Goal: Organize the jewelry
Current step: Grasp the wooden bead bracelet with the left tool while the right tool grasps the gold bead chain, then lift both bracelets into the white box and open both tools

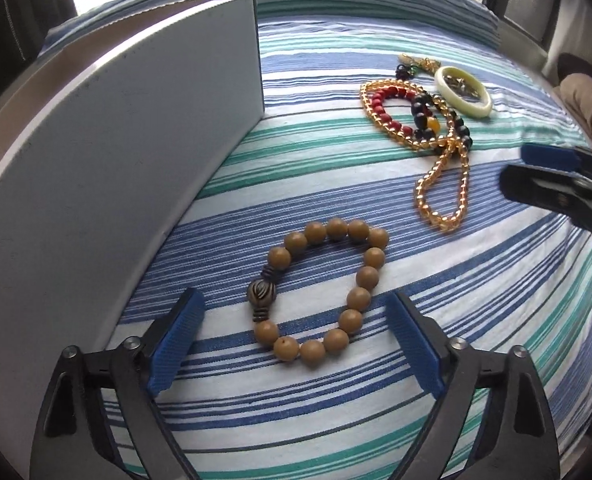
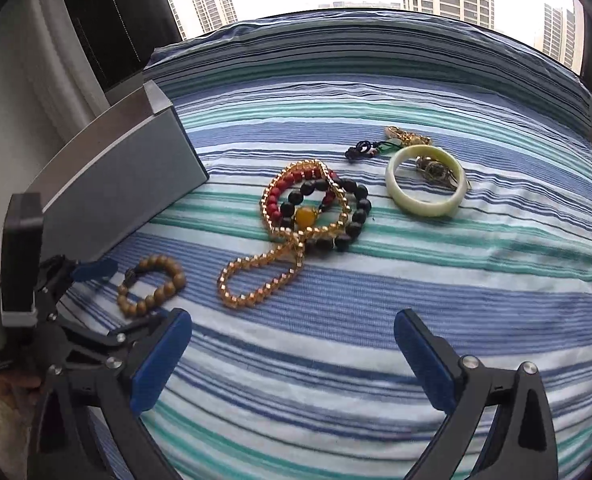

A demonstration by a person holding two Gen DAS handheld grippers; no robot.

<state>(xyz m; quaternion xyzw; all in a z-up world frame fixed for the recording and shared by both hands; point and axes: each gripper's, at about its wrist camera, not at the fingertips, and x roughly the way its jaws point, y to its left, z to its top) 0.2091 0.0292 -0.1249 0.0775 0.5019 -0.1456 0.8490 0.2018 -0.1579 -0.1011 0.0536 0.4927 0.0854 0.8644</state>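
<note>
A tan wooden bead bracelet (image 1: 324, 292) lies flat on the striped cloth, just ahead of and between the fingers of my open, empty left gripper (image 1: 296, 332); it also shows in the right wrist view (image 2: 151, 286). A tangle of a golden bead strand (image 2: 255, 280), a red bead bracelet (image 2: 279, 196) and a black bead bracelet (image 2: 356, 216) lies further on. A pale green bangle (image 2: 426, 186) lies at the far right around small metal pieces. My right gripper (image 2: 291, 344) is open and empty, short of the golden strand.
A grey-white box (image 1: 107, 152) stands at the left, its wall close to my left gripper. A small dark knotted charm (image 2: 362, 150) and gold trinkets (image 2: 408, 136) lie behind the bangle. The striped cloth (image 2: 376, 300) covers the whole surface. My left gripper shows in the right wrist view (image 2: 95, 292).
</note>
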